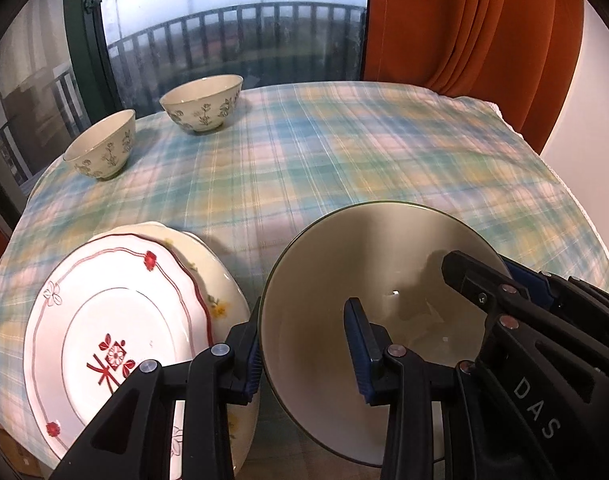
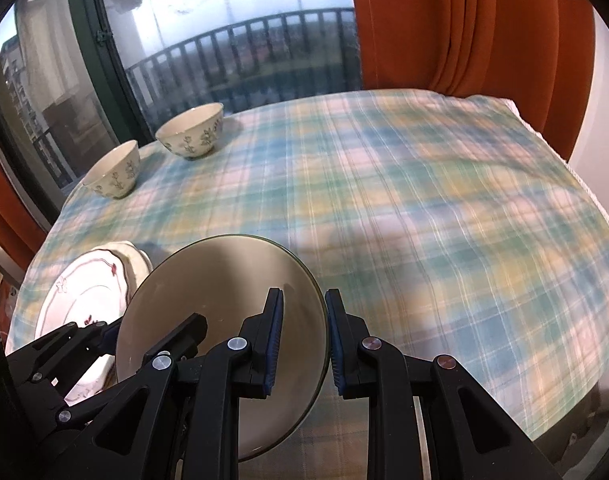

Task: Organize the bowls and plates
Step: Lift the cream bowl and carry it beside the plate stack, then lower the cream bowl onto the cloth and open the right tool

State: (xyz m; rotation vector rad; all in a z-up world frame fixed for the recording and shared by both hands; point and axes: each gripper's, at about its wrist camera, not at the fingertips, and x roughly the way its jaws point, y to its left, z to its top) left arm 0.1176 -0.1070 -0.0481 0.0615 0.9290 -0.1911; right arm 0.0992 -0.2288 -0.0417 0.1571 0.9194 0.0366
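Observation:
A large cream bowl with a thin green rim [image 1: 344, 264] [image 2: 224, 280] hangs tilted over the near edge of the table, carried by both grippers. My left gripper [image 1: 304, 344] is shut on its left wall, one finger inside and one outside. My right gripper [image 2: 304, 332] is shut on the right rim and shows at the bowl's right side [image 1: 488, 276] in the left wrist view. Just left of the bowl lies a white plate with red motifs [image 1: 116, 320] [image 2: 84, 292], stacked on a cream plate with yellow flowers [image 1: 220, 292]. Two small floral bowls [image 1: 100, 148] [image 1: 202, 104] stand at the far left.
A plaid tablecloth [image 2: 424, 200] covers the table. Behind the table are a dark-framed window onto a balcony railing [image 2: 244, 48] and orange curtains [image 2: 464, 24]. The table's right edge drops off beside a white wall [image 2: 600, 120].

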